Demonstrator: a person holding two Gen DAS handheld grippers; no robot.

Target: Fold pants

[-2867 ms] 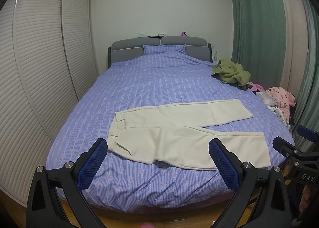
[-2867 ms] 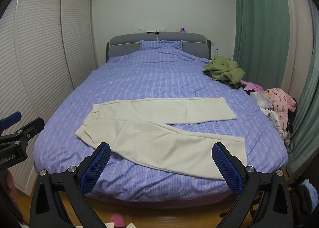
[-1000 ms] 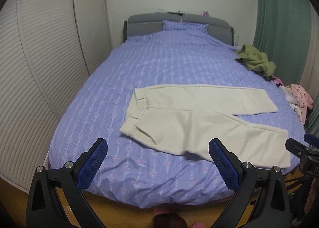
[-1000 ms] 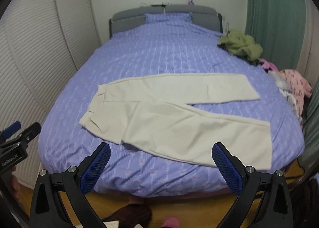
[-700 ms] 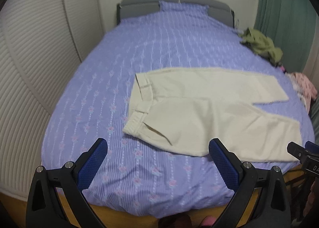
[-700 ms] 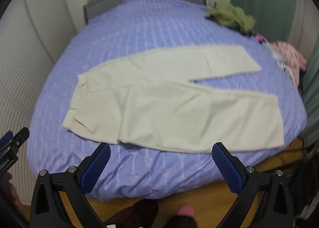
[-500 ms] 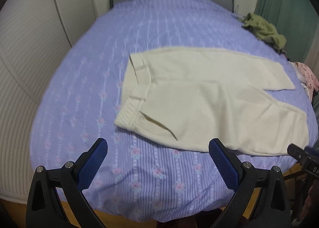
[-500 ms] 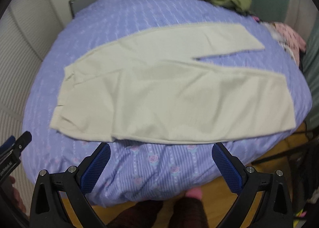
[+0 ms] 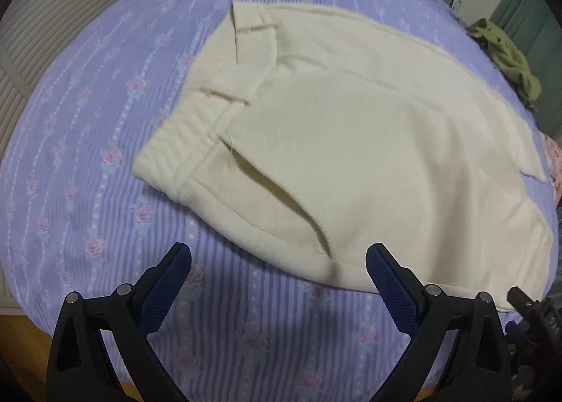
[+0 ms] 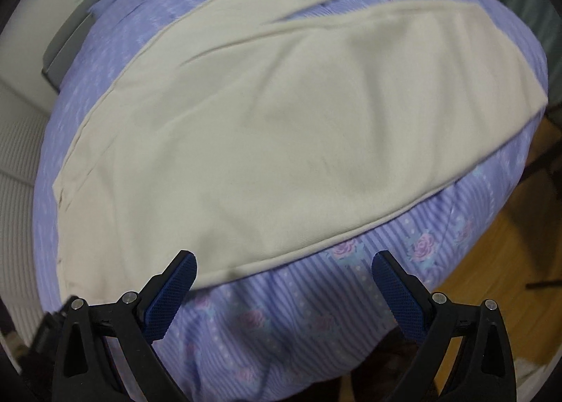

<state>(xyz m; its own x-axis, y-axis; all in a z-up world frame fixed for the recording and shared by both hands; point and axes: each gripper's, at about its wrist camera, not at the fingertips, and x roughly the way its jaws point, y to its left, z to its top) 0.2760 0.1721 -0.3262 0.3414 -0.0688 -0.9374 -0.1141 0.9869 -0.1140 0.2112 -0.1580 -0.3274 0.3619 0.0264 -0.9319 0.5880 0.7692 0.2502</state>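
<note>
Pants [image 9: 351, 142] are lying lengthwise across the bed [image 9: 87, 163], near edge just ahead of both gaping tongs: left tongs [image 9: 277, 279] by the waist, right tongs [image 10: 284, 282] by the leg.

Bare purple bedspread [image 9: 87, 163] lies free from 7 to 11 o'clock of the cream pants [image 9: 351, 142]; green clothes [image 9: 505, 54] crowd 2 o'clock.

pants [image 9: 351, 142]: 1 | bed [image 9: 87, 163]: 1 | grippers: 2, left gripper [image 9: 279, 261], right gripper [image 10: 284, 268] | olive garment [image 9: 505, 54]: 1, seen at 2 o'clock
</note>
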